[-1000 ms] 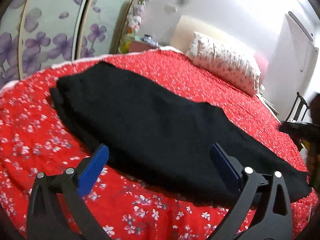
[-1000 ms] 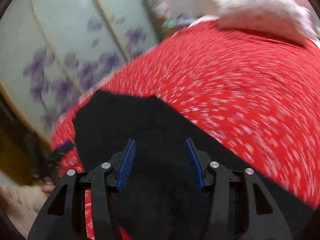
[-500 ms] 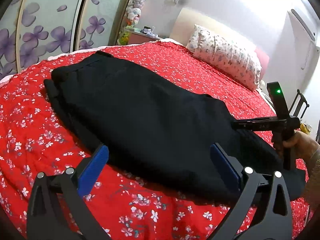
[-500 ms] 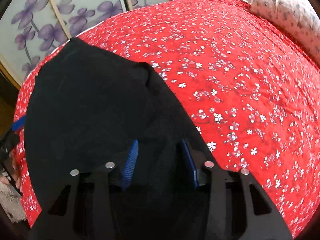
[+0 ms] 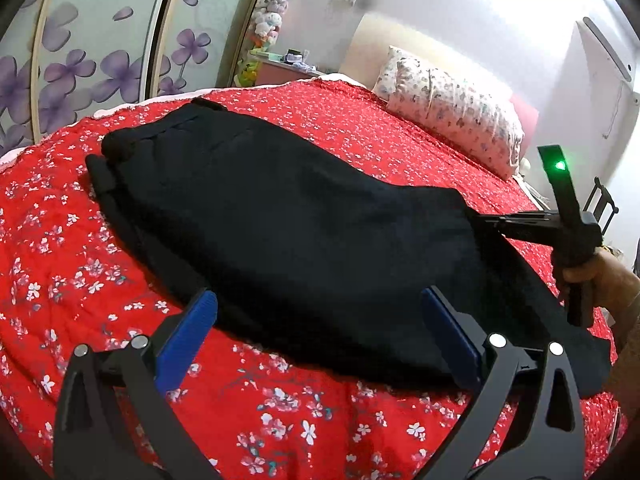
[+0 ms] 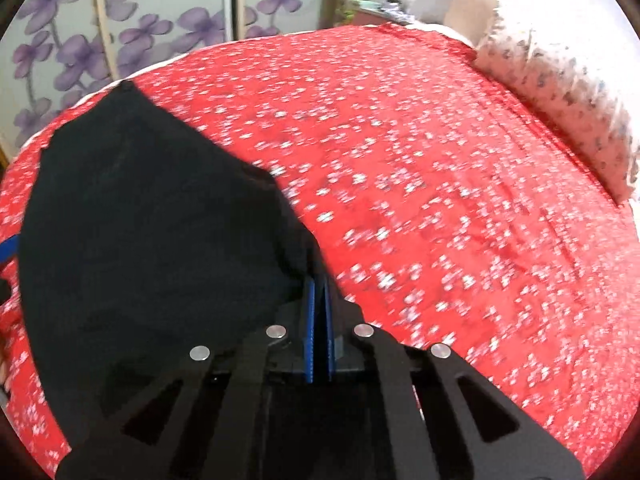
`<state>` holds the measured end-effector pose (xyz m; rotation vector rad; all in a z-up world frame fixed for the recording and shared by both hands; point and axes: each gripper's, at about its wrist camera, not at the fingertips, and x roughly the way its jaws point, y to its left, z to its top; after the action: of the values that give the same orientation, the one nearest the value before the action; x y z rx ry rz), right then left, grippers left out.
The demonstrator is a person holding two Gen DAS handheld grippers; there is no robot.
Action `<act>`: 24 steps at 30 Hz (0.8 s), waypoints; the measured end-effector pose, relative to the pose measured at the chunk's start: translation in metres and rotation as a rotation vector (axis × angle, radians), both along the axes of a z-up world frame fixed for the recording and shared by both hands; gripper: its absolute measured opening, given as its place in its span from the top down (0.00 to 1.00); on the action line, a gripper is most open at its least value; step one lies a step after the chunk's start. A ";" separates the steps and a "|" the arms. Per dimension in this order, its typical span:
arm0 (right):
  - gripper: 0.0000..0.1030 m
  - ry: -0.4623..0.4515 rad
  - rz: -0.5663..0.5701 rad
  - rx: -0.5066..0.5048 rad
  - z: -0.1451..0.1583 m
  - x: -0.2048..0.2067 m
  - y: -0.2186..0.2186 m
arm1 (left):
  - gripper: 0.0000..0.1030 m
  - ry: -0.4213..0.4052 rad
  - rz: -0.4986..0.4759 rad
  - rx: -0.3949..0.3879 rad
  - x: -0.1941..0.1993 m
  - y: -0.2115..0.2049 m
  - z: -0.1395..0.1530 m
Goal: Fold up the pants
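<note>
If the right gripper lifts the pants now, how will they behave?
The pants will probably droop: they lie limp on the bedspread. The shut right gripper pinches one edge only, so the rest will likely drag. The open left gripper gives no support.

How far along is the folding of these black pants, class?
Done: the pants lie on the red bedspread as one long doubled panel. In hand: the right gripper is shut on the pants' edge; the left gripper hovers open at the near side. Left: folding the length over.
</note>
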<state>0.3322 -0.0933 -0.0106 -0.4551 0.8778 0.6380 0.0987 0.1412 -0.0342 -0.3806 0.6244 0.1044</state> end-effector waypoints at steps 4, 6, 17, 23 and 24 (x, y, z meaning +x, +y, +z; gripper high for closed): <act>0.92 -0.019 -0.015 -0.099 -0.029 0.001 0.011 | 0.02 0.007 -0.001 -0.003 0.001 0.002 -0.002; 0.73 -0.046 -0.041 -0.099 -0.026 -0.004 0.010 | 0.02 0.010 -0.002 -0.008 0.002 0.003 -0.003; 0.51 0.187 -0.370 0.342 0.010 -0.031 -0.157 | 0.02 0.014 -0.002 -0.009 0.001 0.005 -0.004; 0.52 0.057 -0.317 -0.017 -0.016 -0.042 -0.167 | 0.02 0.019 -0.002 -0.003 0.001 0.004 -0.004; 0.54 0.052 -0.310 -0.059 -0.021 -0.043 -0.168 | 0.02 0.021 -0.001 -0.001 0.001 0.003 -0.005</act>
<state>0.2894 -0.2612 -0.0320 -0.3470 0.9944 0.3411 0.0999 0.1443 -0.0390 -0.3805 0.6454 0.1068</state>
